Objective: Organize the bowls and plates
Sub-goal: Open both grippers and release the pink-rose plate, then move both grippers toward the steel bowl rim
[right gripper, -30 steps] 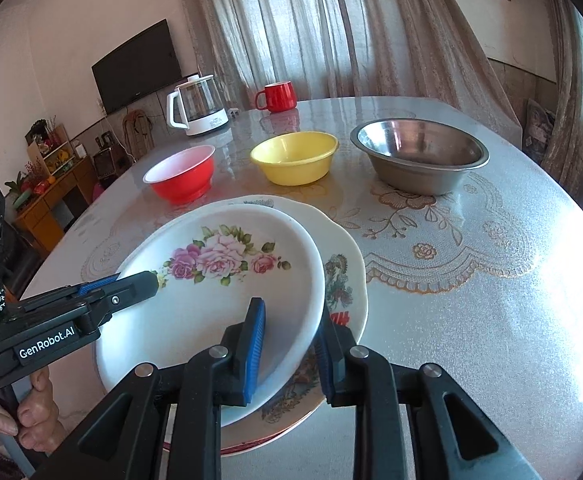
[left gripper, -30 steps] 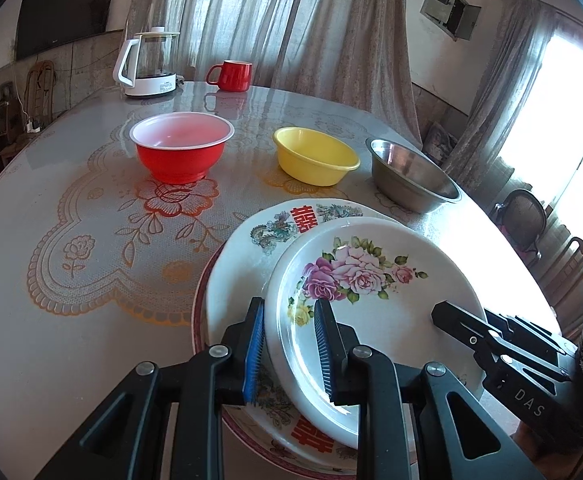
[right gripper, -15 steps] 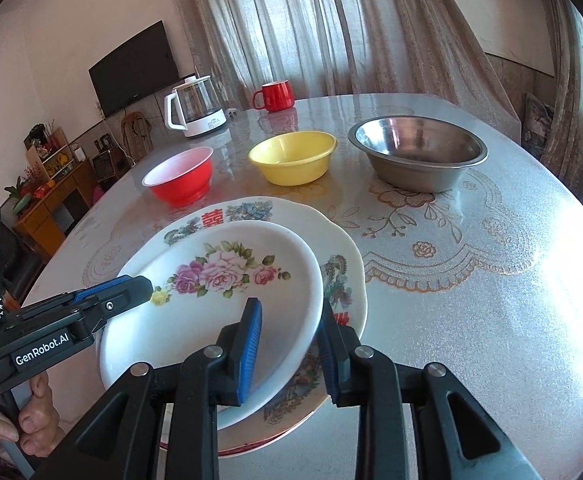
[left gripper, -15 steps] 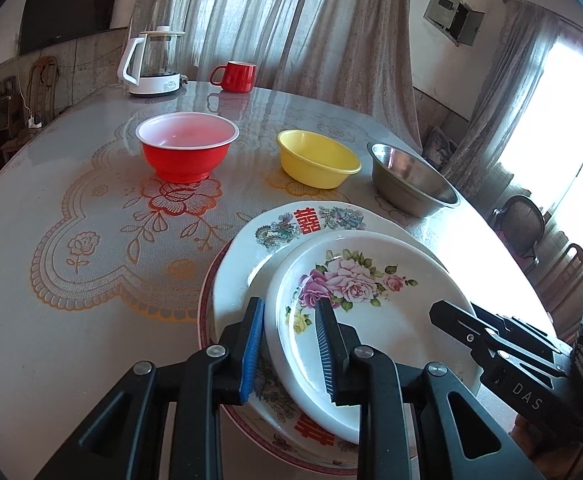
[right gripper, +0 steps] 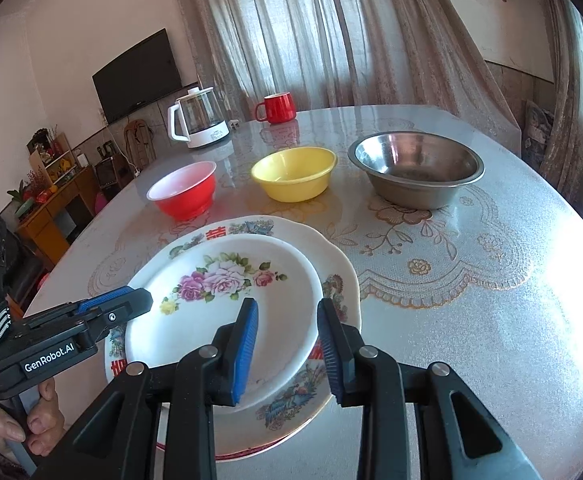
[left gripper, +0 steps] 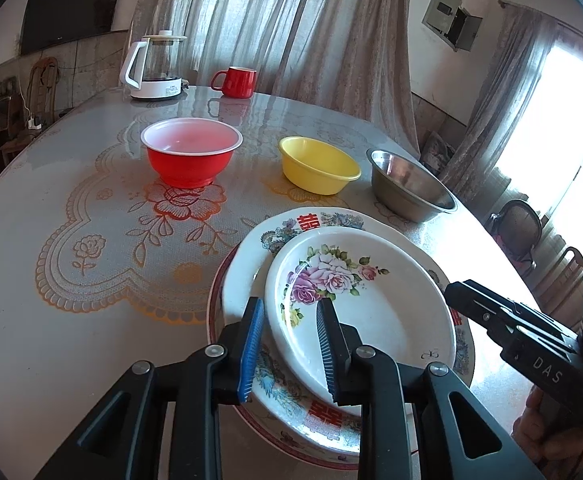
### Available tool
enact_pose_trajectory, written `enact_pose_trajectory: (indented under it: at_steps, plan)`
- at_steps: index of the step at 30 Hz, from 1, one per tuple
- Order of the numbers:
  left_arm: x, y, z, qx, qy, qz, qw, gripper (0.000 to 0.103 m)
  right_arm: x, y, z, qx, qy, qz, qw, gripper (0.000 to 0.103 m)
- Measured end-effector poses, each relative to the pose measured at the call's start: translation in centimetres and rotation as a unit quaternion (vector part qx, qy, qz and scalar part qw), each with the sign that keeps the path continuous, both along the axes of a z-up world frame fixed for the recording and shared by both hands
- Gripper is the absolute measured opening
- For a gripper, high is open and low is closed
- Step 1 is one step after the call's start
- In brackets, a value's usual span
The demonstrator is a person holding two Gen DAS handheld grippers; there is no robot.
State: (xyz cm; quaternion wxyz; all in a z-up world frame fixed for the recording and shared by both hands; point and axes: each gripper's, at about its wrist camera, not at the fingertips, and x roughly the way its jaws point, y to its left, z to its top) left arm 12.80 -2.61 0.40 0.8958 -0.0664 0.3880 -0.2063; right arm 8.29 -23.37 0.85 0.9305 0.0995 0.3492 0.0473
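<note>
Since the earlier frames, the rose plate (left gripper: 355, 300) has been lowered from a tilted position and is now seated flat on the larger patterned plate (left gripper: 311, 224).

Left wrist view: the left gripper (left gripper: 289, 346) is positioned over the near left rim of the rose plate. Its jaws stand slightly apart on either side of that rim; the pads are not seen to press on it. The right gripper (left gripper: 457, 292) is seen at the right edge, at the plate's far side, held by a hand (left gripper: 539, 428). A third plate with a red rim (left gripper: 217, 280) lies beneath the patterned plate. On the table (left gripper: 51, 184), the red bowl (left gripper: 191, 156), yellow bowl (left gripper: 317, 164) and steel bowl (left gripper: 407, 188) are set in a row beyond the stack, well apart from it. A kettle (left gripper: 151, 68) and red mug (left gripper: 235, 82) stand at the far edge.

Right wrist view: the jaws of the right gripper (right gripper: 287, 348) are opening, with the rim of the rose plate (right gripper: 227, 304) between them and clear of both pads. The left gripper (right gripper: 139, 298) is seen at the plate's left rim.
</note>
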Motion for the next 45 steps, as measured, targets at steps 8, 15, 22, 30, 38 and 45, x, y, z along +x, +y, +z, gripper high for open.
enact_pose_trajectory:
  at_steps: [8, 15, 22, 30, 38, 45]
  plan:
    - [-0.8, 1.2, 0.3, -0.01, -0.007, 0.011, 0.9999, 0.033, 3.7, -2.3, 0.0, 0.021, 0.019, -0.035, 0.999, 0.034]
    - [-1.5, 2.9, 0.4, -0.017, -0.012, 0.029, 0.9993, 0.038, 7.6, -4.1, -2.3, 0.107, 0.072, -0.042, 0.991, 0.034]
    - [-1.6, 4.1, -0.5, -0.022, 0.001, 0.043, 0.9988, 0.039, 7.5, -3.6, -2.5, 0.117, 0.07, -0.037, 0.99, 0.036]
    - [-1.9, 4.0, -0.7, -0.019, 0.003, 0.039, 0.9991, 0.039, 7.5, -3.3, -2.4, 0.107, 0.067, -0.038, 0.991, 0.036]
    - [-1.9, 3.8, -0.5, 0.004, -0.001, 0.044, 0.999, 0.044, 7.1, -3.2, -2.3, 0.099, 0.062, -0.038, 0.992, 0.037]
    - [-1.9, 3.6, 0.2, 0.01, -0.01, 0.042, 0.999, 0.053, 6.5, -3.4, -2.4, 0.099, 0.066, -0.038, 0.992, 0.038]
